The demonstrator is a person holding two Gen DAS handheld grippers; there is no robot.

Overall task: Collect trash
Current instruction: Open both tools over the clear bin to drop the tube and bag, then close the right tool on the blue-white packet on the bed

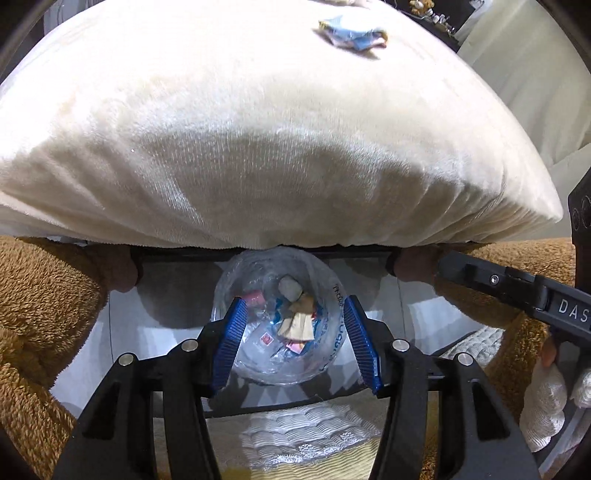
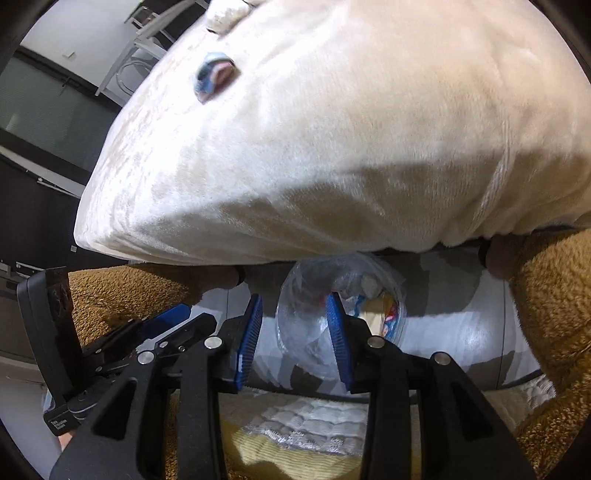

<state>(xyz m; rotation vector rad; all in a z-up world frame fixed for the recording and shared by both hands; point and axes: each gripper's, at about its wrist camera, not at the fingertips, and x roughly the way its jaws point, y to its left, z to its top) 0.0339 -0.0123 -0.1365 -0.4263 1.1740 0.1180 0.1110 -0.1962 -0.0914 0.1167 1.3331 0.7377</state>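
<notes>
Clear trash bag [image 1: 280,317] on floor below cream-covered bed [image 1: 258,129], left claw [image 1: 293,343] parted above bag, empty, right claw [image 2: 295,339] parted, empty, blue wrapper [image 1: 351,35] on bed beyond bag.

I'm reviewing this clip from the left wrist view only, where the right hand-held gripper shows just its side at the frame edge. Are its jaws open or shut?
Observer: Open. The right wrist view shows the right hand-held gripper with its blue pads apart and nothing pressed between them, above the clear trash bag.
Operator: My view cuts off the far edge of the white cushion, past the blue wrapper. Is more trash there?
Observer: Yes, a crumpled white piece lies at that far edge.
Operator: What stands past the cushion's left side?
Observer: A white metal frame, in front of a dark wall.
</notes>
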